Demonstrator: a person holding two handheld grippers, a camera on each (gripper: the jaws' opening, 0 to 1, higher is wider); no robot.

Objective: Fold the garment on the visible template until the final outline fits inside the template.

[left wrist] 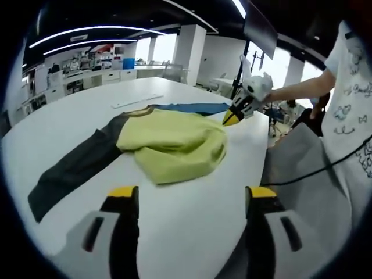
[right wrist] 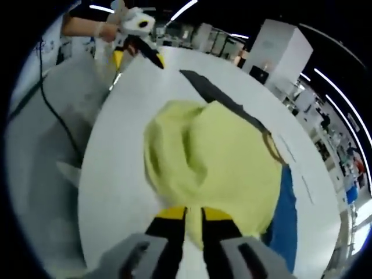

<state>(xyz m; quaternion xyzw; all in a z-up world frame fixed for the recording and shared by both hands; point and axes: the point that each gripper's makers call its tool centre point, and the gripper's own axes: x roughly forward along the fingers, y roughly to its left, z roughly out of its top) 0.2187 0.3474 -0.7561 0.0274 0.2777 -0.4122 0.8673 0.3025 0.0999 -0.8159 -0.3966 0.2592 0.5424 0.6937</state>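
Garment [left wrist: 174, 145] bunched on table [left wrist: 192, 232], right tongs [right wrist: 194, 214] pinching hem — left tongs [left wrist: 192, 193] spread.

In the right gripper view, low centre, the right hand-held gripper [right wrist: 193, 216] has its jaw tips against the yellow garment [right wrist: 224, 168], so the cloth between them is hidden. The blue sleeve [right wrist: 286, 212] slips under the yellow body (lower right). In the left gripper view, the person [left wrist: 351, 104] is cut off at the right edge.
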